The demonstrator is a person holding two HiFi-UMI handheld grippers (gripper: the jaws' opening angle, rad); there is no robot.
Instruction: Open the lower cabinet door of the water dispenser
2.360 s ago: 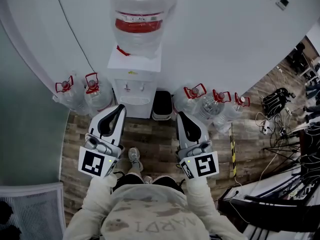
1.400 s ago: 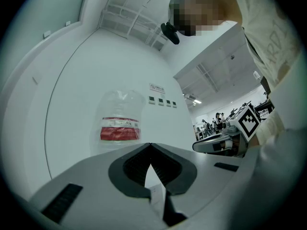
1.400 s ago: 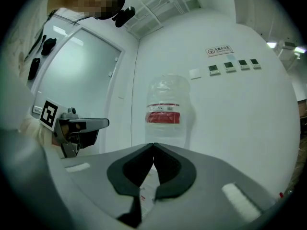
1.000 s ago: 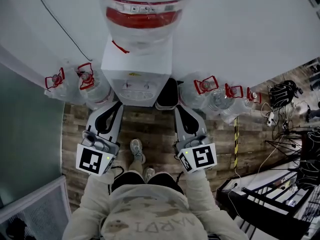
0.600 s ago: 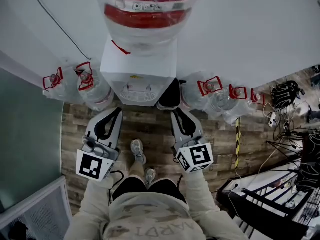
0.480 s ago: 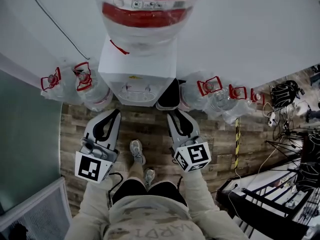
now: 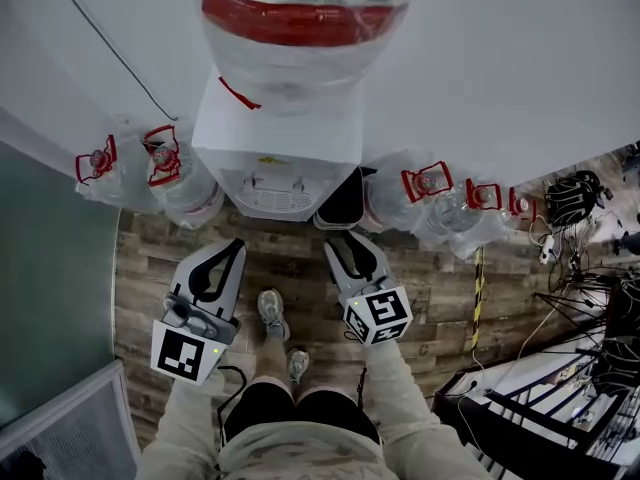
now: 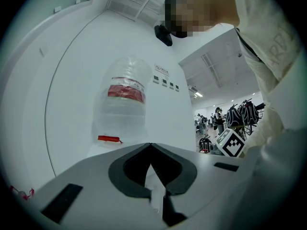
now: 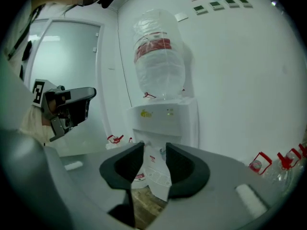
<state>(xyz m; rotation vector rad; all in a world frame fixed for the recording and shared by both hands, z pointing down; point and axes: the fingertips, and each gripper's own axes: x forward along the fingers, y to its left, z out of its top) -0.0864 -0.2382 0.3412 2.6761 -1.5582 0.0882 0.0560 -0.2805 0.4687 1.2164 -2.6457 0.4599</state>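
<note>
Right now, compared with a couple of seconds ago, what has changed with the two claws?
The left claw and right claw have both sunk lower before the water dispenser. The right claw's jaws are opening, nothing between them. Unchanged: left claw shut and empty, dispenser untouched, spare bottles in place.

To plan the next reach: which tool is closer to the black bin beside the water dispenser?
Right. The right tool, its empty jaws opening, sits just in front of the black bin; the left tool is before the water dispenser's opposite side, farther off.
</note>
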